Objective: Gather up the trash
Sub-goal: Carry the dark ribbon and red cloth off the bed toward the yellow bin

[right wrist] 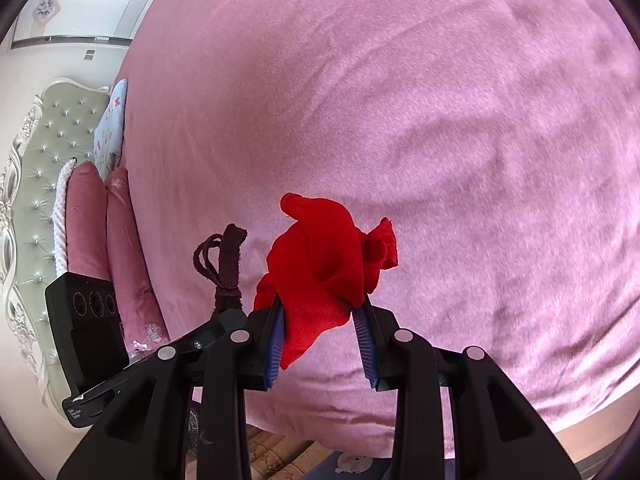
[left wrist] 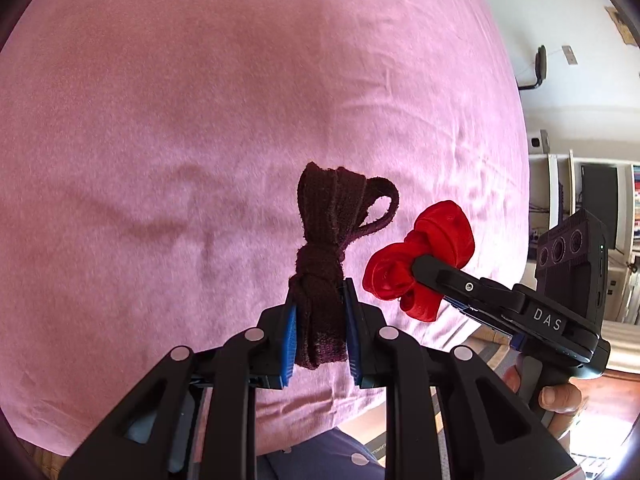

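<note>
My left gripper [left wrist: 320, 300] is shut on a knotted dark maroon cloth [left wrist: 328, 240] and holds it above the pink bedsheet [left wrist: 200, 100]. My right gripper [right wrist: 322, 312] is shut on a bunched red cloth [right wrist: 324, 264], also held above the sheet. The two grippers are side by side. The red cloth [left wrist: 424, 256] and the right gripper [left wrist: 418, 266] show at the right of the left wrist view. The maroon cloth [right wrist: 228, 264] and the left gripper [right wrist: 218, 320] show at the left of the right wrist view.
The pink sheet covers a bed [right wrist: 440, 120]. Pink pillows [right wrist: 120, 240] and a tufted headboard [right wrist: 48, 160] stand at the left of the right wrist view. The bed's near edge [left wrist: 340, 400] lies below the grippers. Shelves and a monitor [left wrist: 592, 200] stand at the far right.
</note>
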